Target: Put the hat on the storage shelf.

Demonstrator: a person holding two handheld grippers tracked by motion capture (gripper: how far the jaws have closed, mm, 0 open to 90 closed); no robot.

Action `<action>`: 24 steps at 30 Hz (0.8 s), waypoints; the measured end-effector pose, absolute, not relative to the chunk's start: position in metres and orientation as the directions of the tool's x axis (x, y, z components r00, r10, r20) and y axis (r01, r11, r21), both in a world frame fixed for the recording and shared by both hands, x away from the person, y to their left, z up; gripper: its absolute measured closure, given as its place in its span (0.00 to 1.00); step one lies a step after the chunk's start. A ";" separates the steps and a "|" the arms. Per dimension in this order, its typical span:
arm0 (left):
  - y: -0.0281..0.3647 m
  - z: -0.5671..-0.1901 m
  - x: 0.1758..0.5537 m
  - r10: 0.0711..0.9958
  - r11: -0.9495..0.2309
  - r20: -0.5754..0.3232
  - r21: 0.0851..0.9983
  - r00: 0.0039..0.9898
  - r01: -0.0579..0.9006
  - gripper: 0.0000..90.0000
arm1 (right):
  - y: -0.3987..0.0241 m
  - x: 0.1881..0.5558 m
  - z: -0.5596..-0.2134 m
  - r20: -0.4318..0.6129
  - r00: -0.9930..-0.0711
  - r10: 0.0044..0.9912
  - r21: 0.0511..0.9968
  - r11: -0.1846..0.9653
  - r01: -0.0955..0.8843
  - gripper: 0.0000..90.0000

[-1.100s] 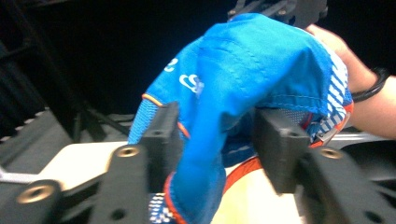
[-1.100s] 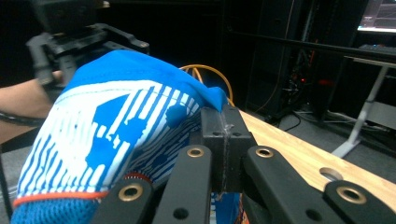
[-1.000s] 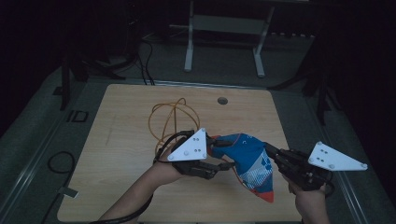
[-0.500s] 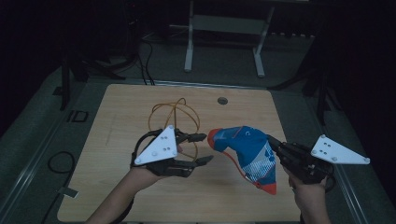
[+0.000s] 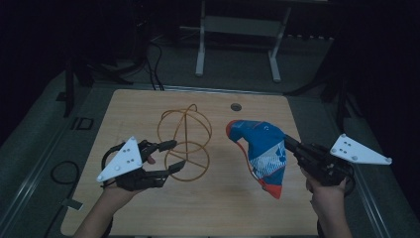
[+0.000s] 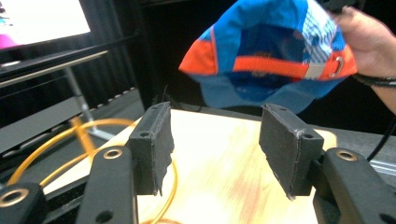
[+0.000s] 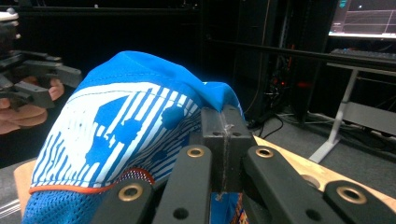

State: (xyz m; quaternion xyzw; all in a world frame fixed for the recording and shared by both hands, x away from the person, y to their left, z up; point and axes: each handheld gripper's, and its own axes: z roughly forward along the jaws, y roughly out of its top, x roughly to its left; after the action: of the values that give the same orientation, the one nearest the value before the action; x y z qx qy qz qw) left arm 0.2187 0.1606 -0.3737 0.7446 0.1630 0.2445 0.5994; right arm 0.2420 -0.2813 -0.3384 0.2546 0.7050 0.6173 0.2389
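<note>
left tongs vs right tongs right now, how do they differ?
Jaws: the left tongs stand open with nothing between the pads; the right tongs are shut on the blue cap.
Load: the left tongs hold nothing and sit beside the orange wire frame; the right tongs hold the cap above the table.
Shared: each is hand-held, black, and has a grey three-cornered plate on top.

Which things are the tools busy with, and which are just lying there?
Busy with:
- blue and orange cap, pinched in the right tool
- left tool, open, holding nothing, pointed toward the cap

Just lying there:
- orange wire frame on the table
- round hole in the tabletop
- white stand behind the table
</note>
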 end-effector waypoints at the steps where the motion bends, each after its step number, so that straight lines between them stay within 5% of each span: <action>1: 0.164 -0.375 0.218 0.542 -0.224 0.164 0.973 0.824 -0.046 0.50 | -0.281 0.243 -0.337 -0.026 -0.753 0.657 0.992 0.111 0.063 1.00; 24: 0.246 -0.477 0.195 0.735 -0.212 0.058 0.966 0.675 0.148 0.51 | -0.254 0.278 -0.320 -0.022 -0.748 0.663 0.992 0.110 0.069 1.00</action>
State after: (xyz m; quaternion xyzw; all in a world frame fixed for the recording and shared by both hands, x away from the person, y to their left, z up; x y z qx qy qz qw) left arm 0.1952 0.2456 -0.4771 0.7315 0.3018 0.2668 0.5502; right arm 0.2779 -0.2544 -0.3204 0.2595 0.7048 0.6143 0.2419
